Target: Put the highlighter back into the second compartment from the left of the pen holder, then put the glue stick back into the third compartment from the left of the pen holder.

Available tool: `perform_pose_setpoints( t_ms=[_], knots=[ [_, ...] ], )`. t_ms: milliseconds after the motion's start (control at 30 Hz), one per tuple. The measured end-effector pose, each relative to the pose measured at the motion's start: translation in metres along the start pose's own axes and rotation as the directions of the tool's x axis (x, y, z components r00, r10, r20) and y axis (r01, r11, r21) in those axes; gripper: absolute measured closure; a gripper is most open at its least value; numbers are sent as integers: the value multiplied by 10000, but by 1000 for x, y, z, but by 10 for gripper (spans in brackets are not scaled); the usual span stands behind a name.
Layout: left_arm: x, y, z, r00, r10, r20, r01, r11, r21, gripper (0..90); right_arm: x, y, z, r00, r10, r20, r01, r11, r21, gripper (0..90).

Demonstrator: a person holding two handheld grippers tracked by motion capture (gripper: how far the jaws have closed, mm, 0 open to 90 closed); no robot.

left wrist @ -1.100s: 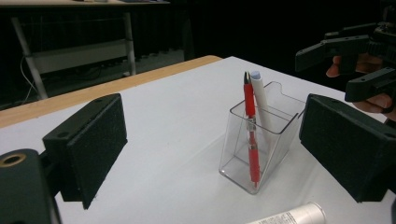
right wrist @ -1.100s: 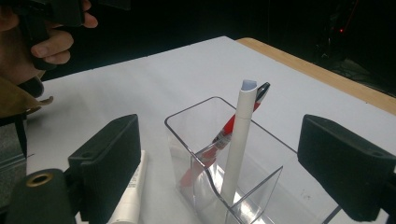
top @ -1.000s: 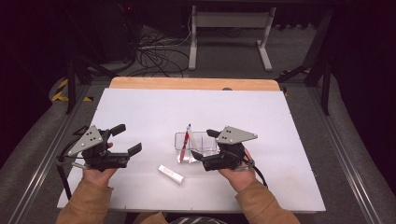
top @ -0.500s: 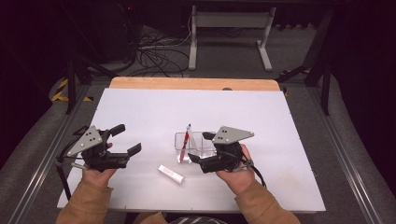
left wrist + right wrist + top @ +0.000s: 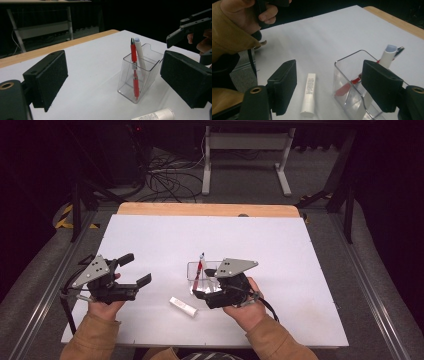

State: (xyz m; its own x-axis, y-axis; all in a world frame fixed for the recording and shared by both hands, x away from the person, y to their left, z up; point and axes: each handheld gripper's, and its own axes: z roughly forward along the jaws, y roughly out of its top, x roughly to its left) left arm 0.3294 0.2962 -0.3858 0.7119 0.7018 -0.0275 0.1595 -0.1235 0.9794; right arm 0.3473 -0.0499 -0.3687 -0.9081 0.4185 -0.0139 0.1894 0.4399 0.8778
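Tube of cream, white, lies flat on the white table near the front edge, between the two hands, its long axis running left-far to right-near. The right gripper is the nearer one: in the right gripper view the tube sits ahead, between the jaws, lengthwise along them. Those jaws have just been closing but grip nothing yet. The left gripper hangs released, well apart. Just beyond stands a clear holder with a red pen and a white pen upright.
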Motion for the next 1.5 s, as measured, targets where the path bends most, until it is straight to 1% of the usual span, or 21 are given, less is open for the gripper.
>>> perform_pose_setpoints(
  t_ms=[200,267,500,633,767,833,900,933,967,1000,1033,1067,1133,1167,1200,1233,1267,1300,1333,1433,1500],
  knots=[
    [0,-1,1,10000,-86,8,86,10000,10,83,6,2,11,9997,-90,-227,97,9995,317,296],
    [0,-1,0,10000,-23,2,23,10000,32,83,6,2,14,9996,-71,-286,82,9993,372,296],
    [0,-1,1,10000,-34,32,34,10000,13,83,10,0,22,9993,-86,-376,110,9978,653,296],
    [-1,-1,2,10000,-35,81,34,10000,53,83,10,-2,25,9990,-91,-435,122,9974,705,298],
    [-1,-2,4,9998,5,221,-9,9998,186,83,11,-2,24,9988,-93,-476,125,9976,677,298],
    [-1,-2,5,9994,149,312,-158,9995,274,82,11,-1,23,9988,-96,-478,124,9981,597,298],
    [-2,-2,8,9978,153,646,-182,9988,444,80,11,-1,22,9987,-121,-487,146,9986,514,298],
    [-2,-2,9,9966,352,741,-400,9971,641,79,11,-1,21,9986,-132,-503,156,9988,472,298],
    [-3,-1,11,9941,471,973,-556,9947,870,78,11,-1,20,9987,-145,-480,167,9989,441,298],
    [-4,-1,13,9891,653,1318,-796,9911,1064,76,12,-1,19,9986,-172,-493,191,9991,384,297],
    [-4,-1,13,9891,653,1318,-796,9911,1064,77,12,-1,19,9986,-172,-493,191,9991,384,297],
    [-7,-1,18,9764,1019,1906,-1304,9810,1437,81,11,-1,15,9984,-213,-519,228,9993,288,294],
    [-10,-1,23,9636,1216,2381,-1662,9701,1771,100,11,0,12,9984,-232,-514,241,9995,182,293],
    [-11,-1,25,9571,1234,2623,-1775,9649,1937,113,10,0,10,9984,-260,-501,267,9996,137,292],
    [-12,-1,28,9500,1315,2831,-1955,9577,2112,126,10,0,8,9984,-275,-497,280,9996,81,291],
    [-14,-1,31,9445,1390,2977,-2105,9517,2235,126,10,0,6,9985,-278,-480,280,9996,33,288],
    [-16,-2,35,9379,1361,3190,-2172,9475,2345,126,9,0,4,9985,-268,-470,268,9996,-6,285],
    [-18,-2,38,9332,1310,3346,-2199,9446,2436,130,9,0,2,9986,-278,-449,276,9996,-62,280],
    [-20,-2,42,9272,1333,3500,-2318,9383,2567,132,8,-1,-1,9987,-269,-433,264,9996,-119,275],
    [-25,-1,52,9082,1665,3840,-2912,9103,2941,137,5,-3,-9,9991,-278,-317,266,9989,-382,258],
    [-28,-2,58,8956,1801,4067,-3260,8879,3246,139,3,-4,-15,9994,-263,-211,251,9981,-559,245]
  ],
)
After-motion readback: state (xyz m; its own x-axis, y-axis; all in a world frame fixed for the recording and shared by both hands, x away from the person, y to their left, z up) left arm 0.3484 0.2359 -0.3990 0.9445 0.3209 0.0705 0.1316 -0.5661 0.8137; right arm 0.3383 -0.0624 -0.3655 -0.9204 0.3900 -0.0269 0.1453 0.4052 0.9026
